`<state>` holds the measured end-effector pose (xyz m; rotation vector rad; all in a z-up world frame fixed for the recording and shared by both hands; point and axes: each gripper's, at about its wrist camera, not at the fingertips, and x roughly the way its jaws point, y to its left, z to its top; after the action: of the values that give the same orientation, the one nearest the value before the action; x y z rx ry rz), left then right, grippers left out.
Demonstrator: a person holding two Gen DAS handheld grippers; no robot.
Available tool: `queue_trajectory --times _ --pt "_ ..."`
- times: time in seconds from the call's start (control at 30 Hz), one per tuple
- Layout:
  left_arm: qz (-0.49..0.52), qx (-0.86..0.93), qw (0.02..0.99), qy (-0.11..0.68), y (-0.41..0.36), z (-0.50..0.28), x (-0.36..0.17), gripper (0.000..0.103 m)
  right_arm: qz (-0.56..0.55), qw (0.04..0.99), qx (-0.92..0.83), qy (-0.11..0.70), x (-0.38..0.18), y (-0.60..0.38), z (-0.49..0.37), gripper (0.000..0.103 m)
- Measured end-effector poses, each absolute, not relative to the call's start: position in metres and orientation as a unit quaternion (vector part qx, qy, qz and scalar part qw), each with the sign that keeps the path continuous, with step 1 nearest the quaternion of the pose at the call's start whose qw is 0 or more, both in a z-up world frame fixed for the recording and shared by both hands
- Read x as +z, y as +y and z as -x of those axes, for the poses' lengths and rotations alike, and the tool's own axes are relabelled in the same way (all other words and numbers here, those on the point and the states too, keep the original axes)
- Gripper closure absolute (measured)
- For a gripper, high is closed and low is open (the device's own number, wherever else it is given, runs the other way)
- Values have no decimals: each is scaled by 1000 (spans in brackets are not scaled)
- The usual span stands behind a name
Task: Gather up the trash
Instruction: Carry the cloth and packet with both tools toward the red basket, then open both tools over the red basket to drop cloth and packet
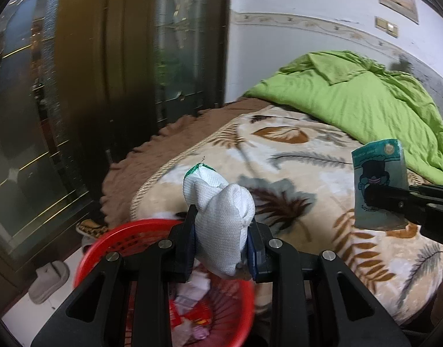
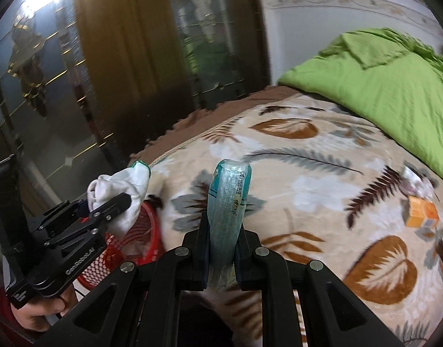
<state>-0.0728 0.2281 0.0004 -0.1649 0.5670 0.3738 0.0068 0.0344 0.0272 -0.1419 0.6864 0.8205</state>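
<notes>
My left gripper (image 1: pixel 221 231) is shut on a white knitted sock with a green cuff (image 1: pixel 218 202), held over a red mesh basket (image 1: pixel 105 240) that has paper and wrappers in it. From the right wrist view the same sock (image 2: pixel 120 190) and left gripper (image 2: pixel 111 202) hang above the basket (image 2: pixel 146 231) at the bed's edge. My right gripper (image 2: pixel 223 231) is shut on a teal plastic packet (image 2: pixel 227 202), upright between the pads. That packet (image 1: pixel 377 179) shows at the right of the left wrist view, over the blanket.
A leaf-patterned blanket (image 2: pixel 308 188) covers the bed, with a green quilt (image 2: pixel 380 86) at the back. An orange and white box (image 2: pixel 421 211) and a crumpled wrapper (image 2: pixel 415 179) lie on the blanket. A grey slipper (image 1: pixel 48 280) sits on the floor beside a glass-door cabinet (image 1: pixel 33 115).
</notes>
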Motion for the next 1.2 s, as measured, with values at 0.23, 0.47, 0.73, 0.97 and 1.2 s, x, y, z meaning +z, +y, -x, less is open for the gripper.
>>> queue_trajectory --times 0.23,0.47,0.73,0.97,1.2 --pt "88 209 931 285 252 94 -8 76 88 840 424 328 26 72 14 89" --pt "92 225 925 292 265 106 -17 76 102 825 443 336 22 95 28 89" --pt "95 237 921 294 273 115 -21 76 102 814 452 350 16 107 32 89" --pt "96 243 919 295 279 119 -21 76 110 805 462 355 11 120 38 89" --pt "100 249 917 296 287 123 -23 76 111 794 473 365 7 135 38 89"
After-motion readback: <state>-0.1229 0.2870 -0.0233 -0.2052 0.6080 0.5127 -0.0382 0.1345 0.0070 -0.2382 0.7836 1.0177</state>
